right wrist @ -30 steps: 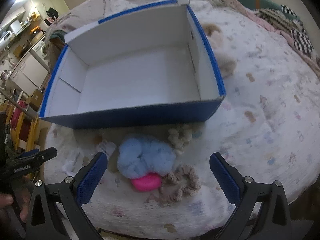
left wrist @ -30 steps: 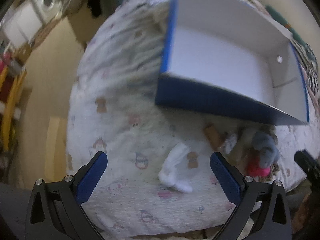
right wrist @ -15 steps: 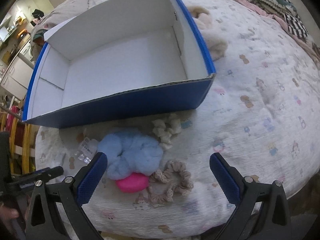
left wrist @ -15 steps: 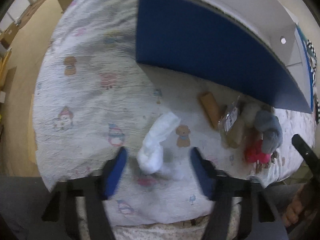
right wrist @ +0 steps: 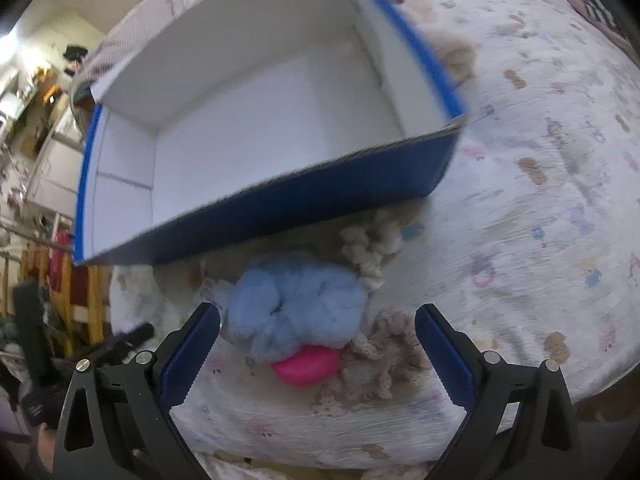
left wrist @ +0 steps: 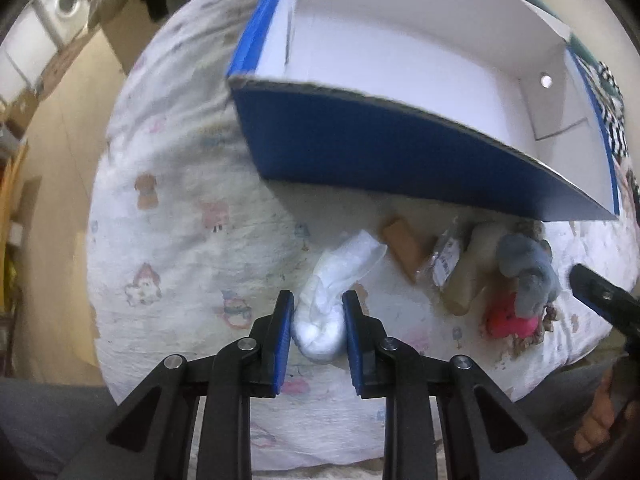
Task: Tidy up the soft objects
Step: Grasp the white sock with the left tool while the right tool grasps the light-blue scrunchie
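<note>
My left gripper [left wrist: 317,312] is shut on a white sock [left wrist: 340,276] that lies on the printed bedsheet [left wrist: 172,240], just in front of the blue box [left wrist: 380,148] with a white inside. My right gripper [right wrist: 316,328] is open around a fluffy light-blue scrunchie [right wrist: 296,304], which rests on a pink soft object [right wrist: 306,368]. A beige lace scrunchie [right wrist: 380,364] lies to its right and a cream scrunchie [right wrist: 370,248] lies behind it. The blue scrunchie [left wrist: 528,272] and the pink object [left wrist: 510,322] also show in the left wrist view.
The blue box [right wrist: 256,208] stands open right behind the pile. A brown roll [left wrist: 402,248] and a small clear packet [left wrist: 444,260] lie beside the sock. A tan plush [right wrist: 452,52] lies past the box's right side. The bed edge drops off at left.
My left gripper has closed on the white sock. My right gripper has moved down and forward, so its open fingers now flank the blue scrunchie.
</note>
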The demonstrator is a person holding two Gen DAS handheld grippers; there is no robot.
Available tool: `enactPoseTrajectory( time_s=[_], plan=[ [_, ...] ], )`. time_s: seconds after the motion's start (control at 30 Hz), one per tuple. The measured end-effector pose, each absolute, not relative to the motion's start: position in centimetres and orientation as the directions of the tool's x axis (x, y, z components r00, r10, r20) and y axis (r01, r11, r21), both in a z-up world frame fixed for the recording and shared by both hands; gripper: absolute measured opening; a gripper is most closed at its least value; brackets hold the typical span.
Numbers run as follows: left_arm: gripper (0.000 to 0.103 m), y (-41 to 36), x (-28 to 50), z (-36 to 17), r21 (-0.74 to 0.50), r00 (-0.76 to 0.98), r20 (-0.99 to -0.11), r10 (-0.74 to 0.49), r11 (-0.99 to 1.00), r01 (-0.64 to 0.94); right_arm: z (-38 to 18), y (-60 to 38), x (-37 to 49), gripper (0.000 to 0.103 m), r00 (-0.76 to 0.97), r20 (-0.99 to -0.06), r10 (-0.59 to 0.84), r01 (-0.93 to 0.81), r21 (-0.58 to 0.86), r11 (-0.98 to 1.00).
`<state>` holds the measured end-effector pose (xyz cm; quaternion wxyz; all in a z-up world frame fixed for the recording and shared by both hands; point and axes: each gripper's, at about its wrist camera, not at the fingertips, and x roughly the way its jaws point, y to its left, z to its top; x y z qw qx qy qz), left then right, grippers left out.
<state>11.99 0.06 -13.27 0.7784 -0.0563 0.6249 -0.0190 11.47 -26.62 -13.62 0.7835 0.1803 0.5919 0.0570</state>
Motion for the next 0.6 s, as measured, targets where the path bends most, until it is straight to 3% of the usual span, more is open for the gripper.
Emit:
enactPoseTrajectory(
  time_s=[0.3, 0.37, 0.43, 0.53, 0.6],
  plan=[
    [0.022, 1.2, 11.0, -13.2, -0.128, 0.208, -0.972, -0.109, 0.989, -0.080, -15.1, -21.8, 12.2, 0.100, 0.221, -0.961, 0.163, 0.008, 0.169, 0.986],
    [0.022, 1.8, 10.3, -12.9, -0.129, 0.214, -0.971, -0.108, 0.988, -0.086, -15.3, -21.6, 12.2, 0.079, 0.218, -0.964, 0.150, -0.005, 0.153, 0.988],
    [0.022, 2.0, 10.2, -12.7, -0.132, 0.219, -0.970, -0.109, 0.987, -0.094, -15.5, -21.6, 12.4, 0.050, 0.218, -0.965, 0.145, -0.003, 0.148, 0.989],
    [0.022, 1.9, 10.0, -12.5, -0.135, 0.225, -0.968, -0.111, 0.986, -0.096, -14.4, -22.4, 12.2, 0.034, 0.260, -0.950, 0.170, 0.000, 0.176, 0.984],
    [0.022, 1.9, 9.8, -12.5, -0.134, 0.231, -0.967, -0.109, 0.986, -0.095, -13.3, -22.9, 11.8, 0.030, 0.303, -0.933, 0.193, -0.004, 0.201, 0.980]
  ],
)
